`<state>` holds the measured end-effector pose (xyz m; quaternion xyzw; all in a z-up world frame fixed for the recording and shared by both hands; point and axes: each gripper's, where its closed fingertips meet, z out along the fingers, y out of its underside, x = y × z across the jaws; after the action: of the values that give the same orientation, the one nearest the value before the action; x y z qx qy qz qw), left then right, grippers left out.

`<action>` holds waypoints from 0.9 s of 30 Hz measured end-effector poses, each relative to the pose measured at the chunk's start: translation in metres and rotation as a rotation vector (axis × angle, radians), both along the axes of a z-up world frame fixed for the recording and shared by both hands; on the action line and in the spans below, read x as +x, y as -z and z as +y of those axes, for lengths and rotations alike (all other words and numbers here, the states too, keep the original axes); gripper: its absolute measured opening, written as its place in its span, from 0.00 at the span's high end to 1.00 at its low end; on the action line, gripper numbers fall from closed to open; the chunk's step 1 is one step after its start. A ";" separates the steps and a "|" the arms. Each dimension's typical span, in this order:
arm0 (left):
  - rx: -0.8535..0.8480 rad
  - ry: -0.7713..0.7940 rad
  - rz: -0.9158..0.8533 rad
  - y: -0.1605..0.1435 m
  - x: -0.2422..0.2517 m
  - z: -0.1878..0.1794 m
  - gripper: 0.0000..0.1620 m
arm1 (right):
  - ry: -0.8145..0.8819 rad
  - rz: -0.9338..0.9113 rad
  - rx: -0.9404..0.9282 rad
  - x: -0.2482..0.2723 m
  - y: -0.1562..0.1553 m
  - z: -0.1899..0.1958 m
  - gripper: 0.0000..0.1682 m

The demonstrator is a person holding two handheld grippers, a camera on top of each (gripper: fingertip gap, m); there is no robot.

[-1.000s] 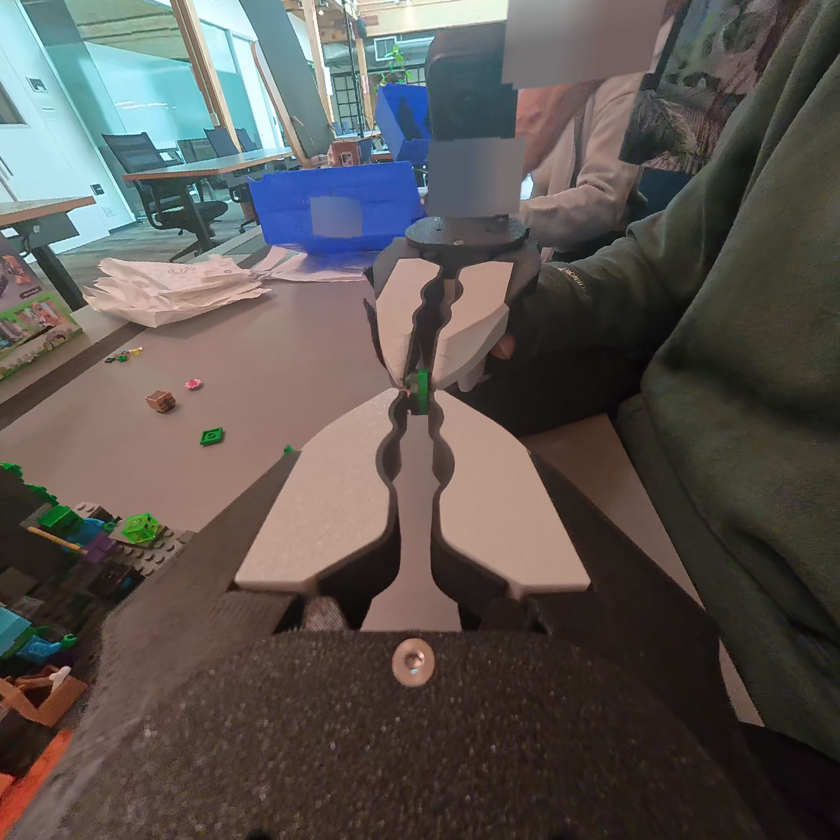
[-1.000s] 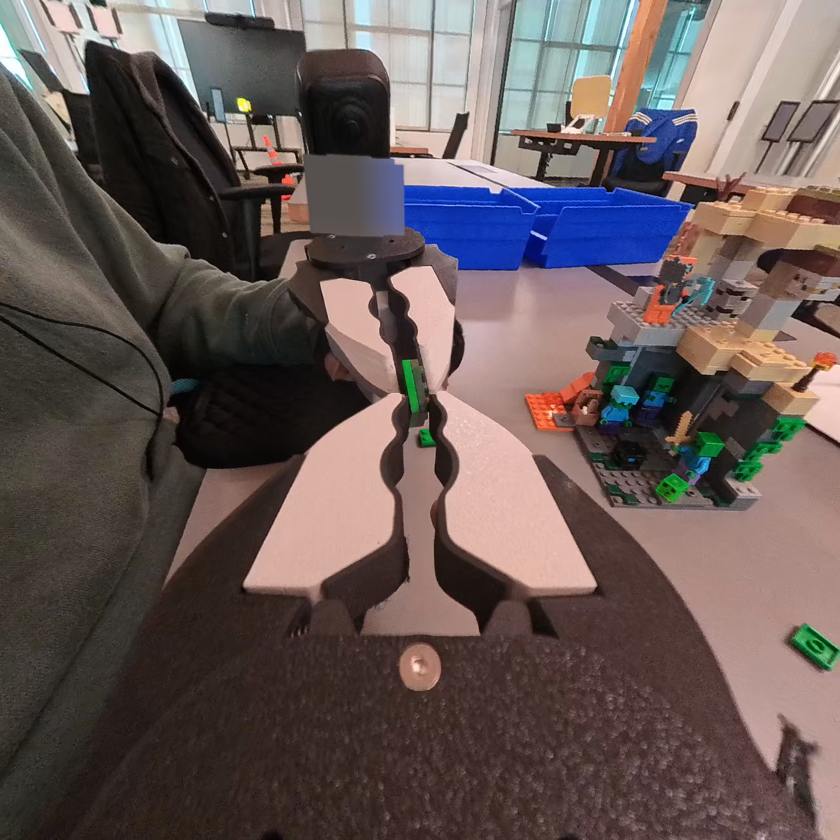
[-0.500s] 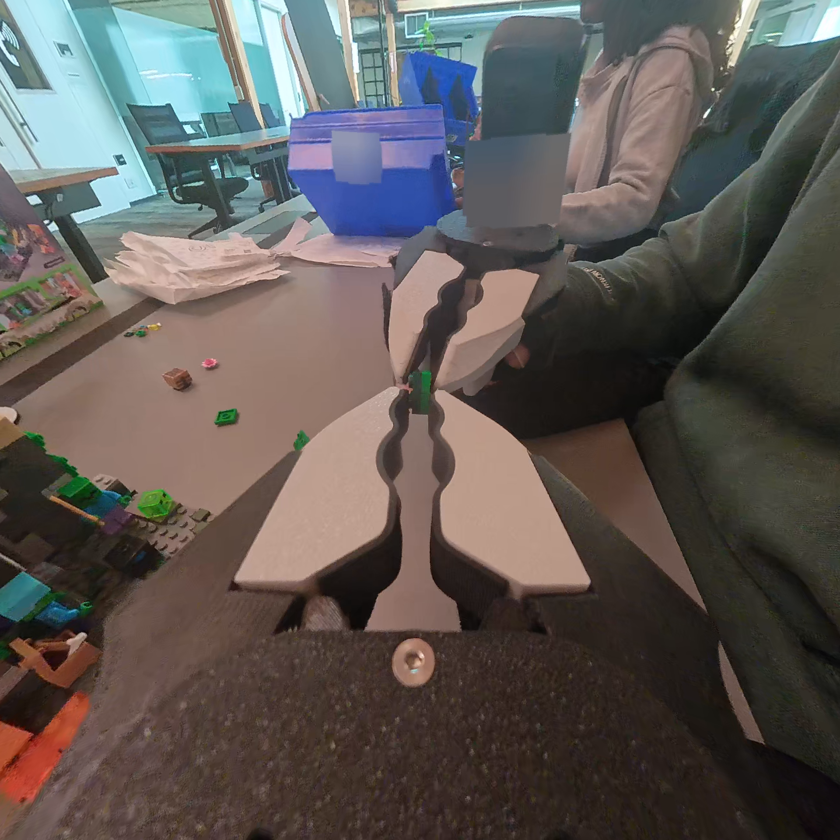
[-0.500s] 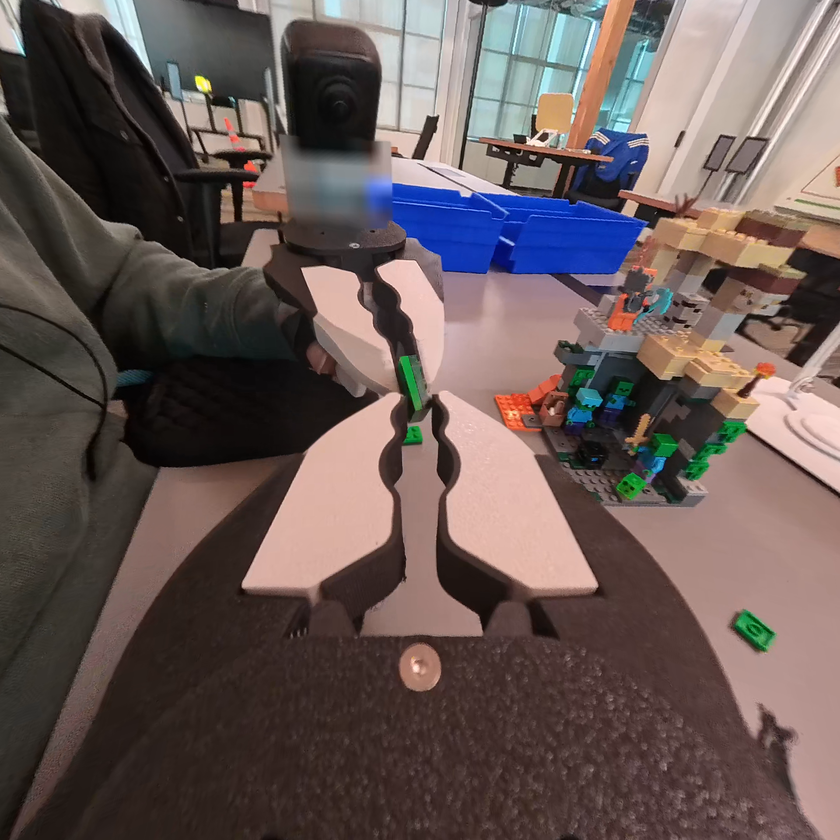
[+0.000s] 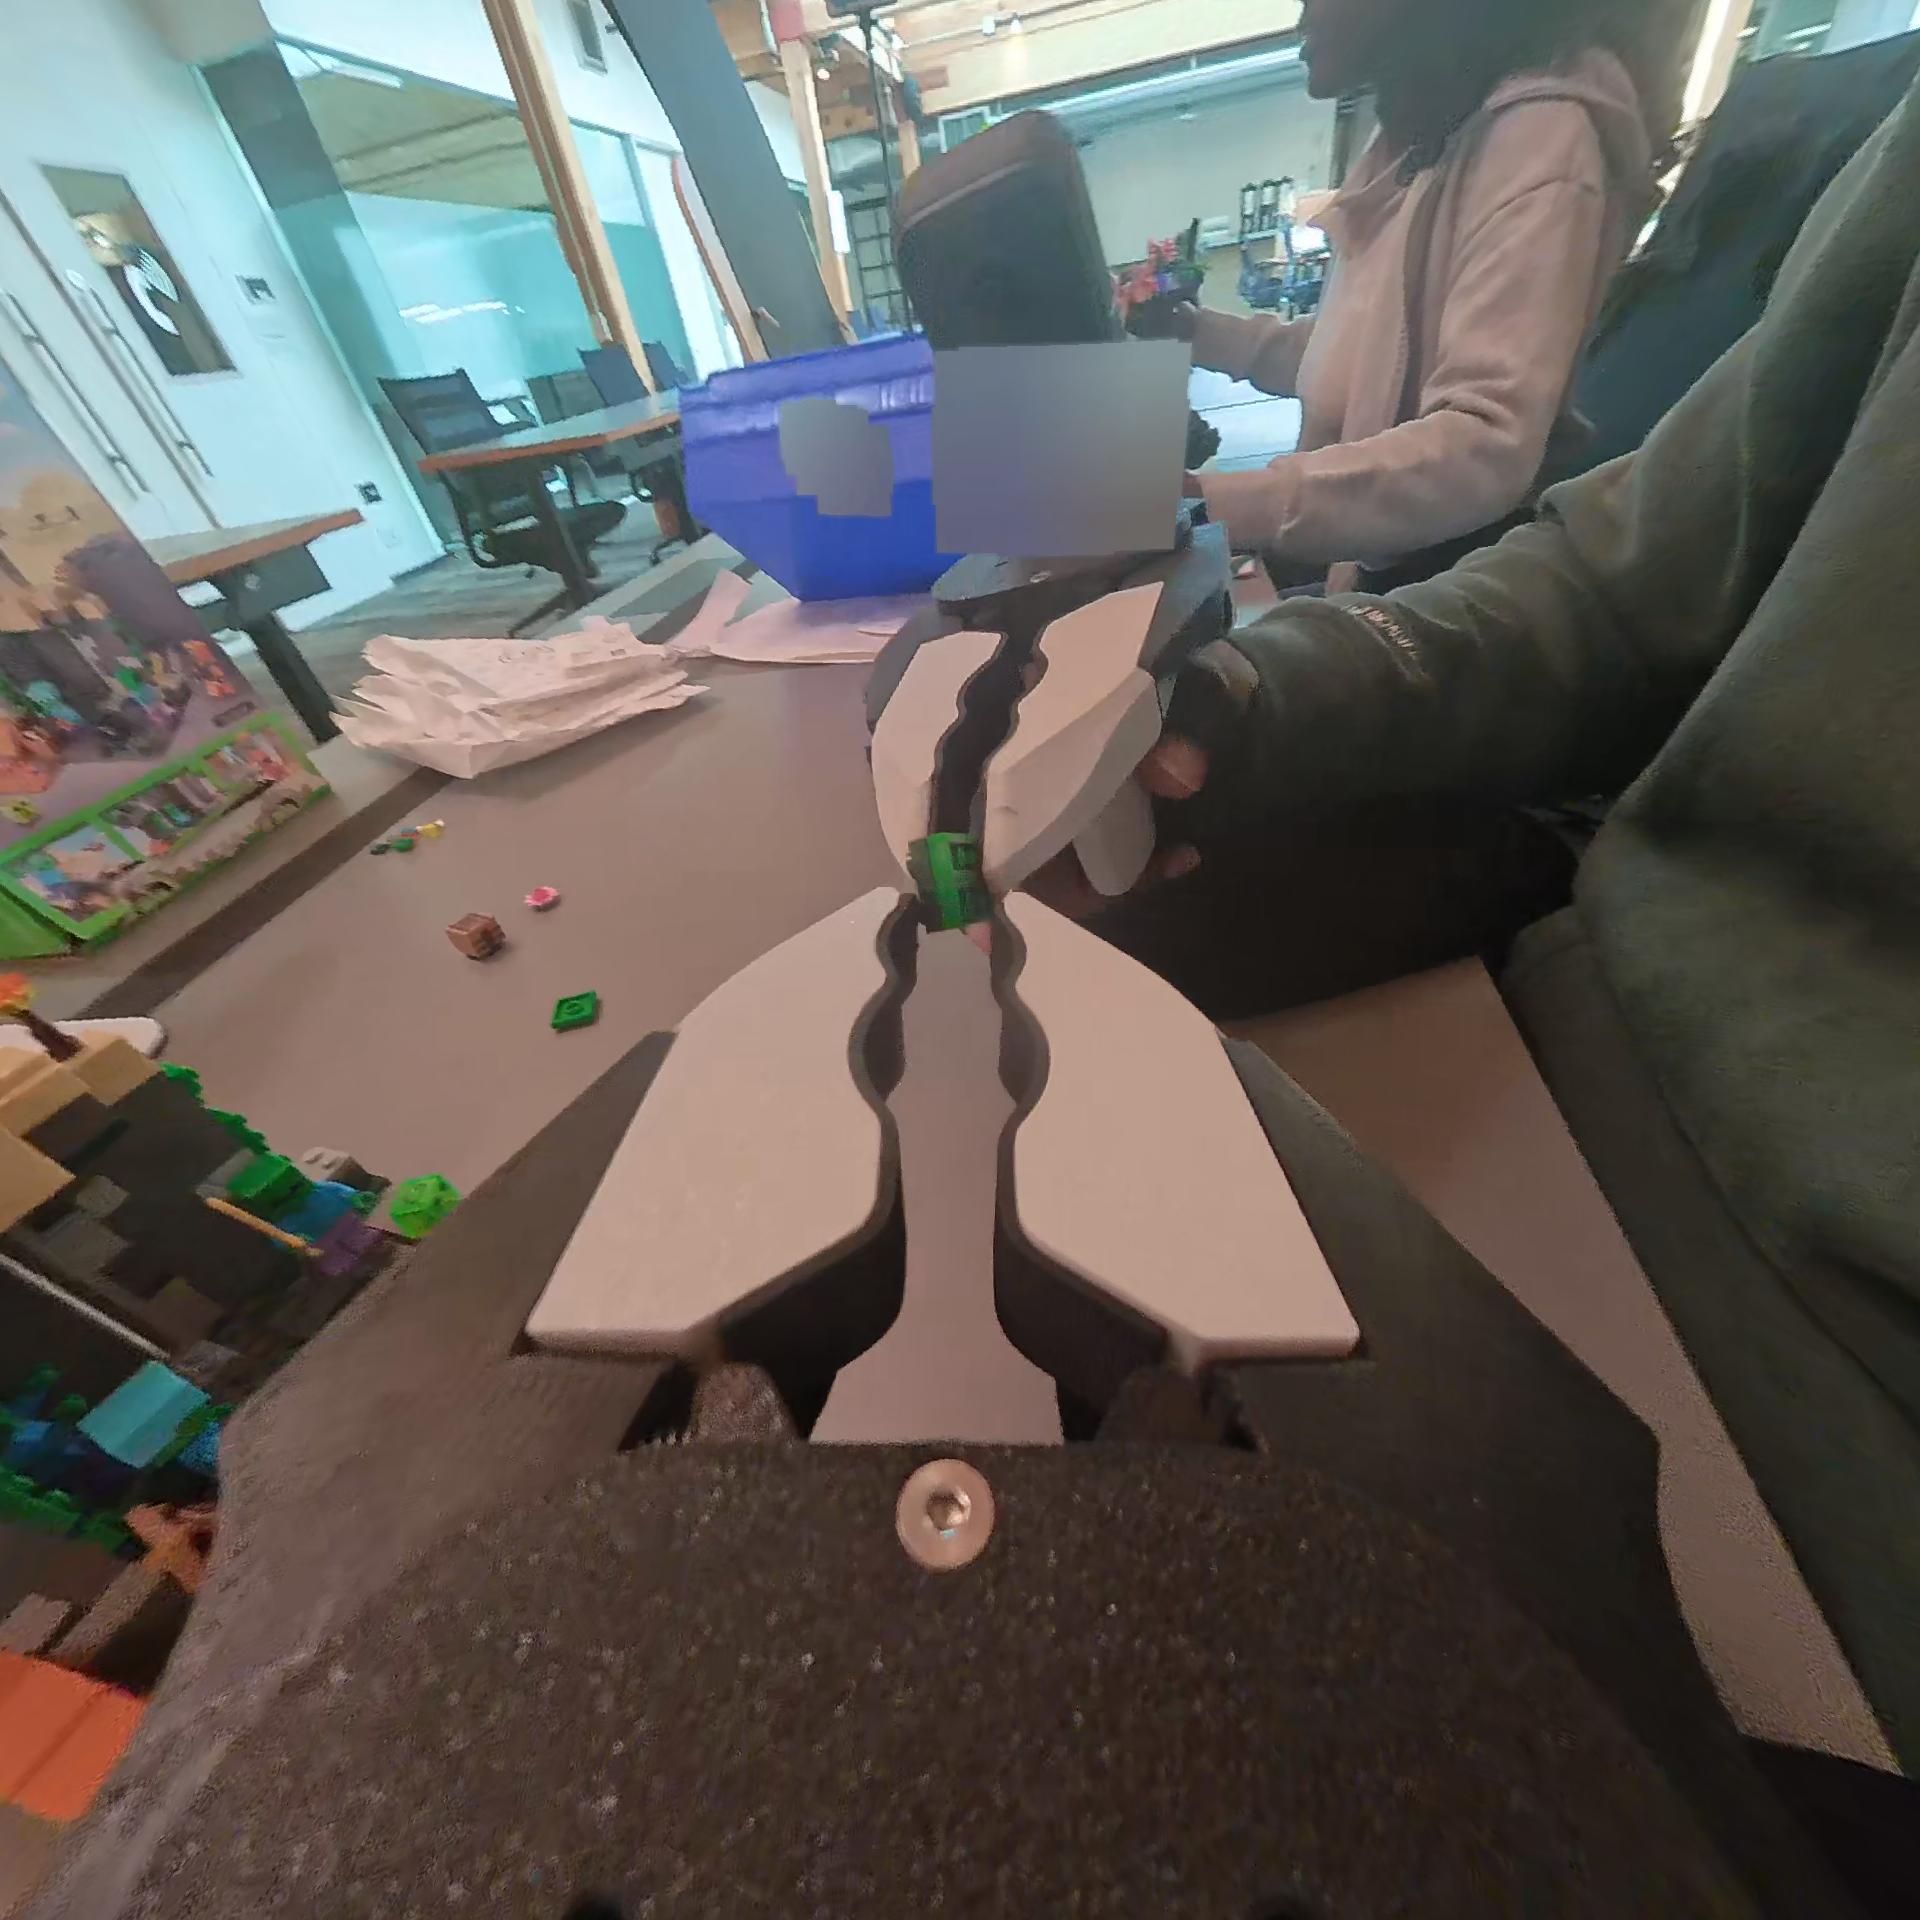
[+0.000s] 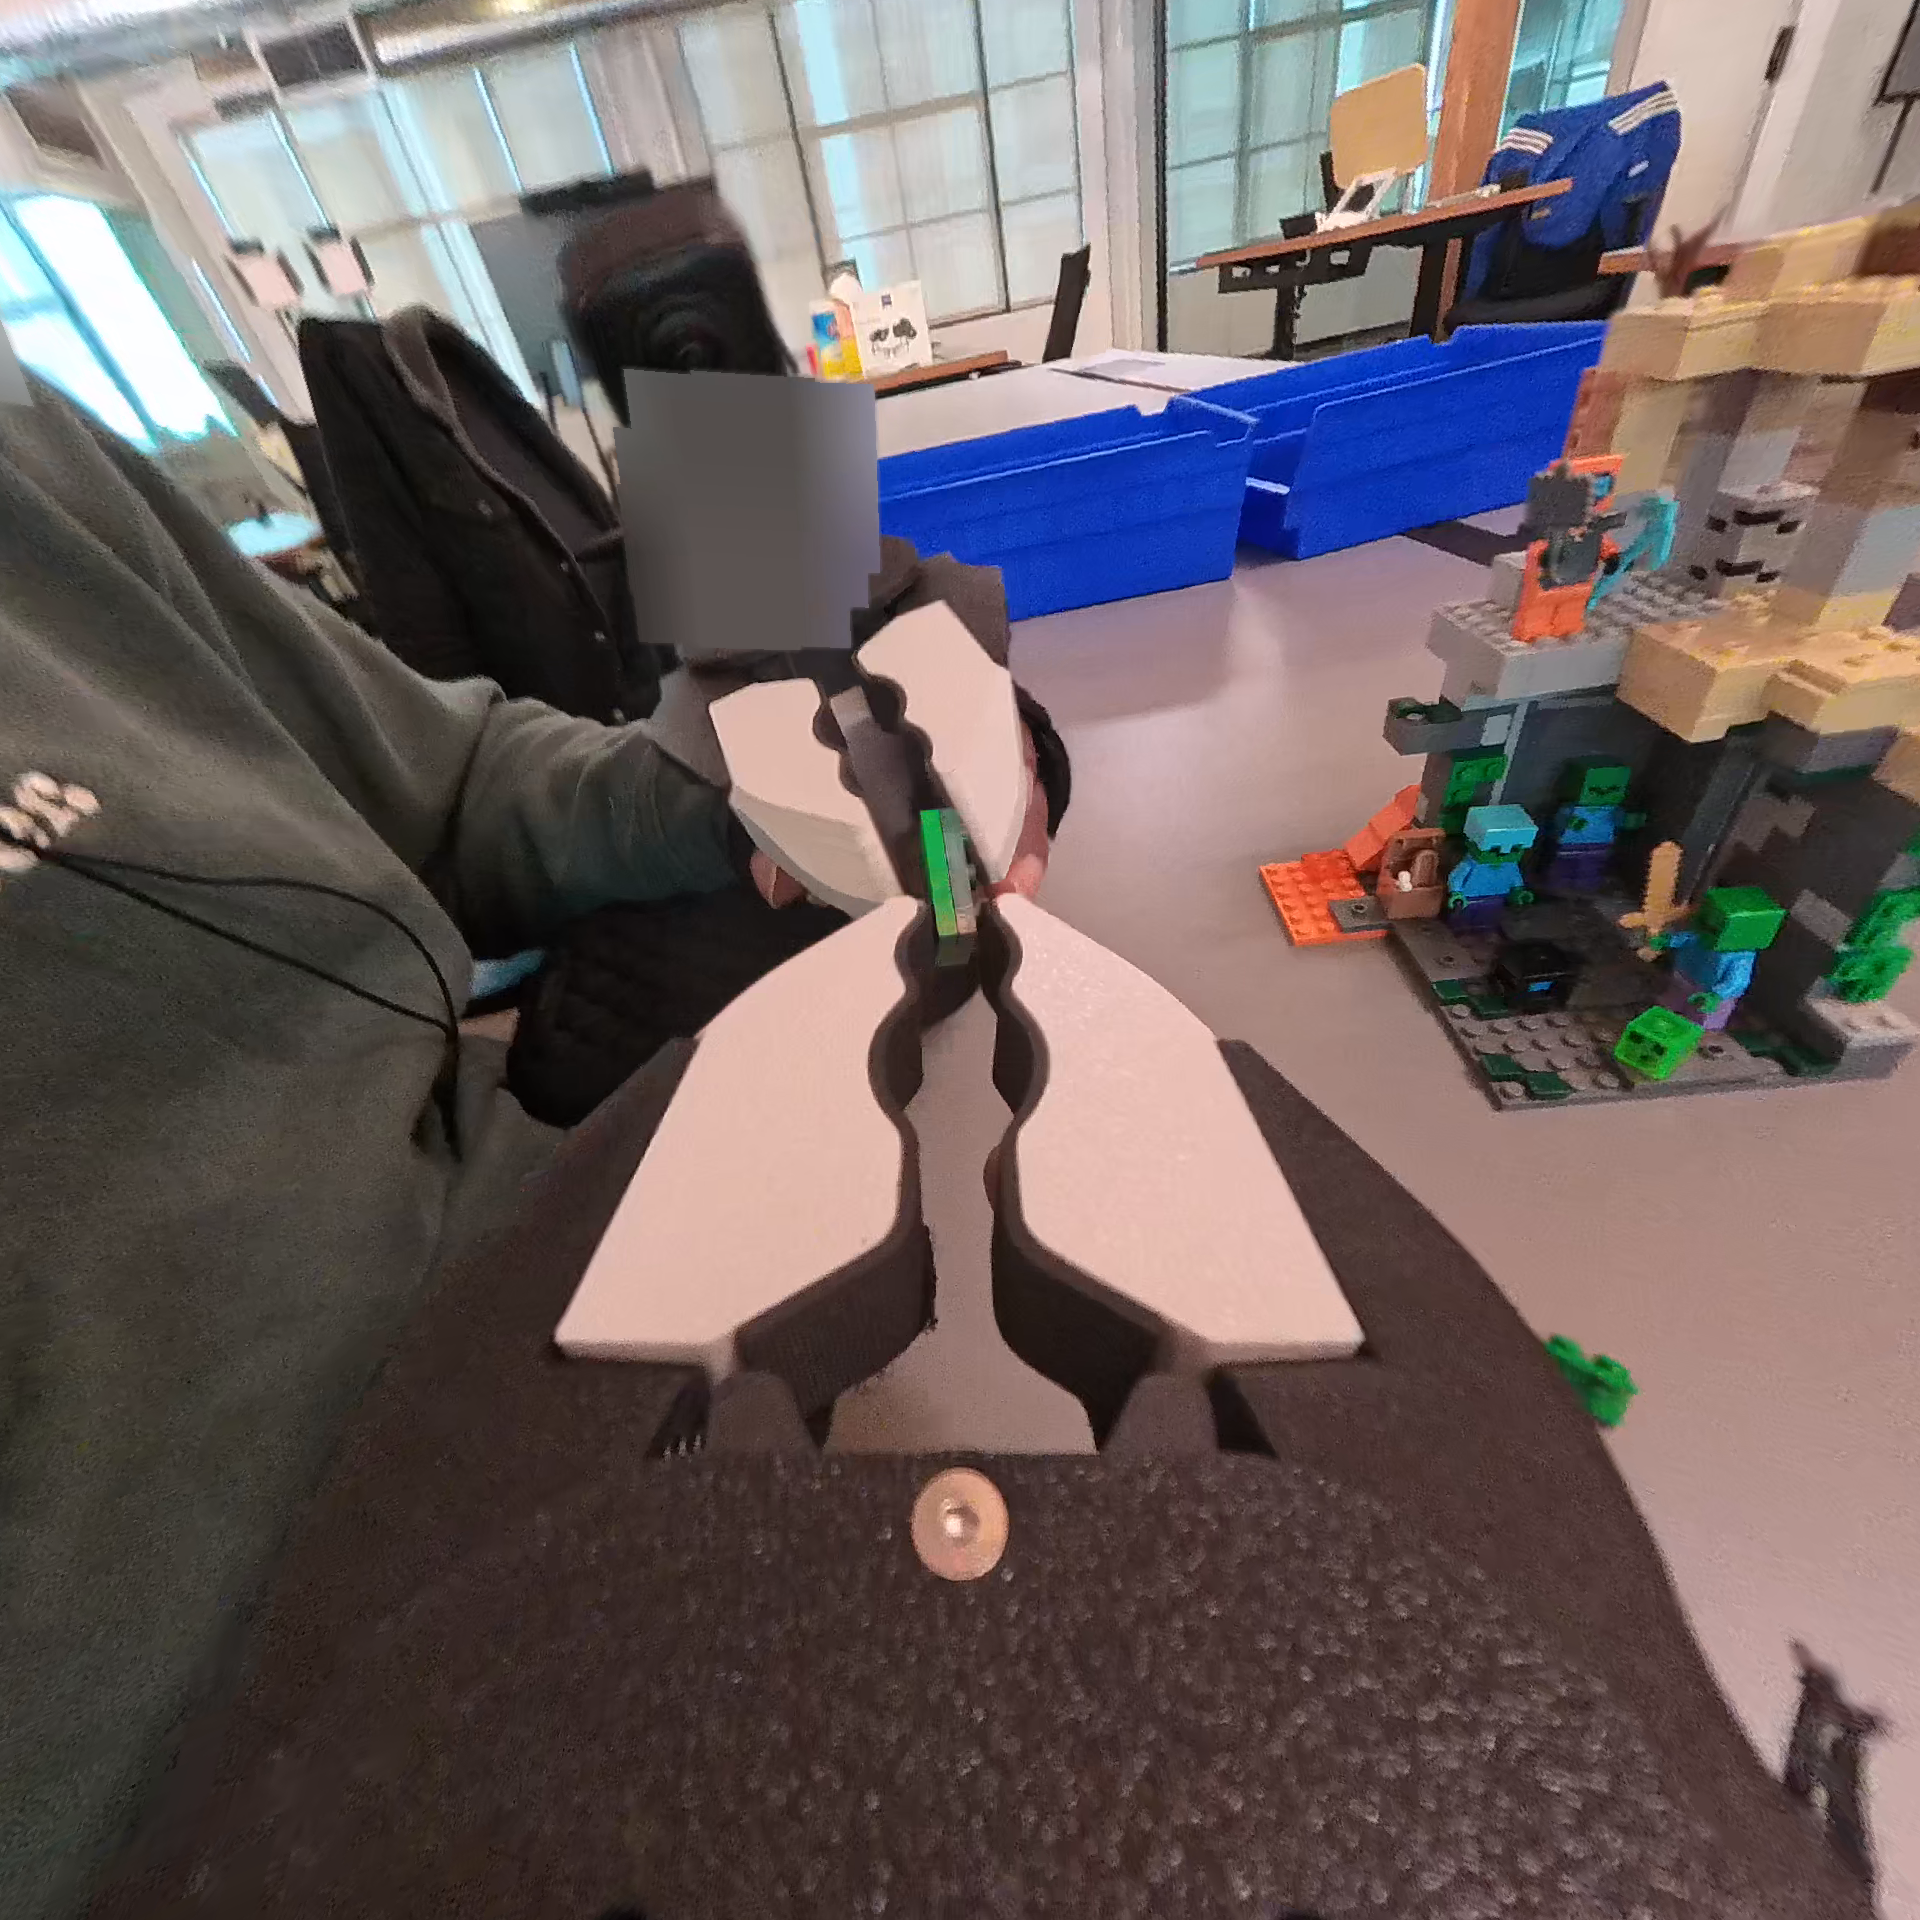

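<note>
My two grippers meet tip to tip above the grey table [image 5: 644, 862]. A small green brick piece [image 5: 945, 878] sits between both sets of fingertips. My left gripper [image 5: 951, 920] is closed around it in the left wrist view. My right gripper [image 6: 954, 925] is closed on the same green piece [image 6: 945, 873], which stands edge-on there. Each view shows the other gripper straight ahead, held by a hand in a dark green sleeve [image 5: 1455, 665]. I cannot tell whether it is one piece or two pressed together.
A brick-built model [image 6: 1662, 831] stands on the table to the right of the right gripper and shows at lower left [image 5: 135, 1195]. Loose pieces lie about: a green plate [image 5: 575, 1010], a brown block [image 5: 476, 935], a green piece [image 6: 1590, 1377]. Blue bins [image 6: 1060, 499], stacked papers [image 5: 520, 696] and a seated person [image 5: 1455, 364] are behind. My left and right fingertips are right by each other. Left tips and right tips are each some 30 cm from the brown block [image 5: 476, 935].
Both grippers stay tip to tip on the green piece. They have shifted and tilted together, so the brick model now looks nearer in both views.
</note>
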<state>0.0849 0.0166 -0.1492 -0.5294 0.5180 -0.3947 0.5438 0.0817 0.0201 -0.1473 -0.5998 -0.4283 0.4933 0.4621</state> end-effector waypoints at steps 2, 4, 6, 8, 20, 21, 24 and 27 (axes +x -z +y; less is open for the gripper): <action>0.064 -0.037 0.000 -0.002 0.000 0.003 0.89 | 0.000 0.054 -0.094 0.001 -0.004 0.004 0.95; 0.135 -0.072 0.005 -0.003 0.000 0.004 0.85 | 0.003 0.115 -0.200 0.003 -0.009 0.009 0.95; 0.212 -0.128 0.004 -0.007 -0.001 0.008 0.83 | -0.002 0.169 -0.311 0.003 -0.012 0.013 0.95; 0.314 -0.194 0.023 -0.010 -0.002 0.013 0.82 | -0.009 0.223 -0.416 0.002 -0.014 0.015 0.95; 0.455 -0.304 0.100 -0.012 -0.006 0.020 0.84 | -0.042 0.394 -0.791 -0.013 -0.010 0.011 0.95; 0.440 -0.295 0.108 -0.011 -0.006 0.020 0.84 | -0.045 0.376 -0.777 -0.013 -0.010 0.010 0.95; 0.434 -0.291 0.141 -0.007 -0.006 0.020 0.84 | -0.016 0.252 -0.647 -0.012 -0.006 0.012 0.95; 0.446 -0.292 0.176 -0.003 -0.006 0.020 0.84 | 0.066 0.123 -0.443 -0.008 -0.005 0.018 0.93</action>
<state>0.0788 0.0371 -0.1458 -0.4978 0.5556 -0.1410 0.6509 0.0742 0.0380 -0.1425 -0.6692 -0.2608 0.5953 0.3603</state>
